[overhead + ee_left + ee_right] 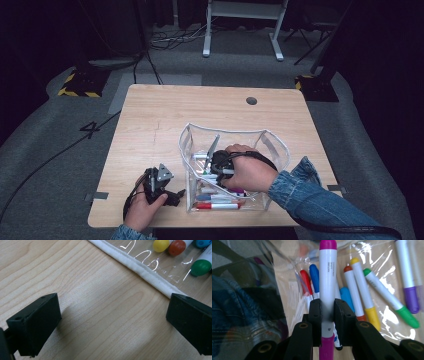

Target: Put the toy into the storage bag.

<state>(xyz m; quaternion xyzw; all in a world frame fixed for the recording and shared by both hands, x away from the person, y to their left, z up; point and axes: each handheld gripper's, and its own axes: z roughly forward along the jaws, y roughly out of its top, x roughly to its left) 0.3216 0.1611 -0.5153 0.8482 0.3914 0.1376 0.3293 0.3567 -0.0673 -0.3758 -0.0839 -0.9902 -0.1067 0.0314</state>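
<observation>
A clear plastic pouch (272, 145) with white trim stands open on the wooden table (150, 120), with several coloured markers (220, 202) lying in it. My right gripper (222, 171) reaches down inside the pouch. In the right gripper view, the right gripper (327, 312) is shut on a white marker with magenta ends (327, 277), held above the loose markers (384, 296) on the pouch floor. My left gripper (178, 194) rests on the table just left of the pouch. Its jaws stand open (112, 311) over bare wood, beside the pouch's white edge (145, 267).
A round dark hole (251, 100) sits near the table's far edge. Yellow, red and green marker caps (200, 267) show through the pouch wall close to my left gripper. A denim sleeve (305, 192) crosses the table's front right corner.
</observation>
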